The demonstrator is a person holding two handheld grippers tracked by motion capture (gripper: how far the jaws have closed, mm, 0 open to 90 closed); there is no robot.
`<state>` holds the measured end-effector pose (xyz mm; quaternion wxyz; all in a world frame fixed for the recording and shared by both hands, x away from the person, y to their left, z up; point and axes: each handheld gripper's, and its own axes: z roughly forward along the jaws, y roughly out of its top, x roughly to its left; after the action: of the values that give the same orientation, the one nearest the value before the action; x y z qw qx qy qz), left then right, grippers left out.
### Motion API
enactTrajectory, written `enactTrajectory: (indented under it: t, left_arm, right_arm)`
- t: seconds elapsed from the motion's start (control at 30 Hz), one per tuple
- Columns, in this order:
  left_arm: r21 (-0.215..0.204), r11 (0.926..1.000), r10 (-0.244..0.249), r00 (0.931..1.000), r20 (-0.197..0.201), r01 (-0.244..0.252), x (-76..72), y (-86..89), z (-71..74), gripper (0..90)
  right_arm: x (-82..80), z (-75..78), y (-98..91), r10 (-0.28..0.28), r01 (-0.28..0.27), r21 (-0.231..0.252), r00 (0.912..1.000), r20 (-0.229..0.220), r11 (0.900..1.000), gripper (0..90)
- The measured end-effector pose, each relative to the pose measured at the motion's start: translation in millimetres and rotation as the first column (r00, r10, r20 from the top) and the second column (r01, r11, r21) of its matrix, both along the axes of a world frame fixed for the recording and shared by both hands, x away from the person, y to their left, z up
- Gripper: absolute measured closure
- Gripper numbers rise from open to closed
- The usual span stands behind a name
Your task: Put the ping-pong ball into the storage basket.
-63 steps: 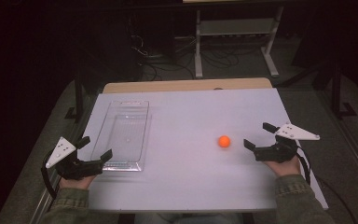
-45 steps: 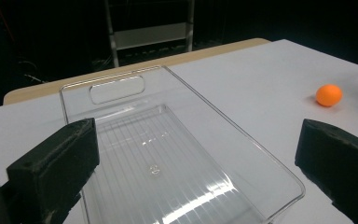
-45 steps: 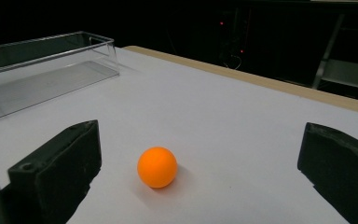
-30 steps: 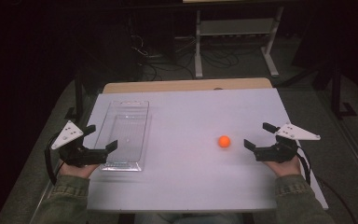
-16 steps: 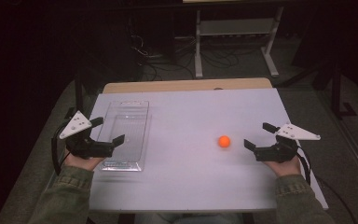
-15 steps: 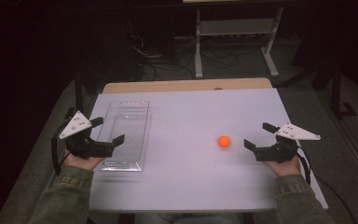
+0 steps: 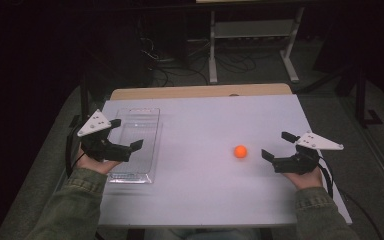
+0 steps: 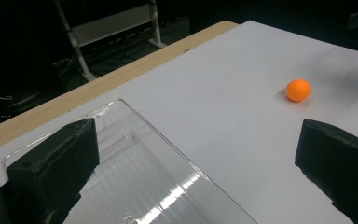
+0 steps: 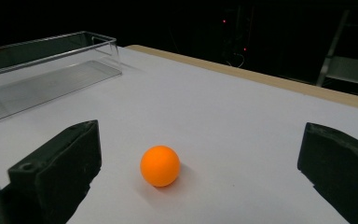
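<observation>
Currently the orange ball (image 7: 240, 151) is seen on the bare white desk (image 7: 205, 200), right of centre, well apart from the clear tray (image 7: 139, 125) at the desk's left side. The likely step is judged to be a pick of the ball by the right gripper (image 7: 276, 149), probably for placing in the tray. Both sets of jaws are spread wide and nothing is held. In the right gripper view the ball (image 9: 160, 165) is framed between the two jaws, slightly toward the left one, a little ahead of the tips and not touched. For a clean pick, a short straight advance is advised, with the gripper kept low and level so the jaws meet the ball at its widest line; centring should be corrected first, since a round, light ball is expected to roll off if one jaw lands early. Closing should be slow and even. The right hand (image 7: 300, 175) is held near the desk's right edge, palm under the gripper, jaws aimed left toward the ball. The left gripper (image 7: 125, 135) is held above the tray's near half, jaws angled right across the desk; in the left gripper view the tray (image 8: 158, 186) is seen below and the ball (image 8: 298, 90) far off. The left hand (image 7: 92, 160) is best kept clear of the tray opening.
</observation>
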<state>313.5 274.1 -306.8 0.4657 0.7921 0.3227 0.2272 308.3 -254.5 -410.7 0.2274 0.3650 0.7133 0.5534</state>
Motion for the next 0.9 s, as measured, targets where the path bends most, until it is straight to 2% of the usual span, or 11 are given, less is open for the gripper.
enactTrajectory:
  t: [0.23, 0.63, 0.9]
  left_arm:
    - [0.012, 0.9996, -0.024, 0.9996, -0.014, 0.025, 5.5, -7.7, 4.4, 0.0]
    - [0.056, 0.9956, -0.075, 0.9971, -0.018, 0.075, 17.6, -29.0, 15.8, 0.0]
    - [0.051, 0.9933, -0.102, 0.9944, -0.030, 0.103, 22.5, -39.6, 19.6, 0.0]
  right_arm:
    - [0.0, 0.0, 0.1, 0.002, -0.002, 0.000, 1.0000, -0.001, 1.0000, 0.0]
    - [-0.1, 0.0, 0.0, 0.005, -0.005, 0.002, 1.0000, 0.000, 1.0000, 0.0]
    - [-0.2, 0.1, 0.3, 0.009, -0.009, 0.003, 1.0000, 0.001, 1.0000, 0.0]
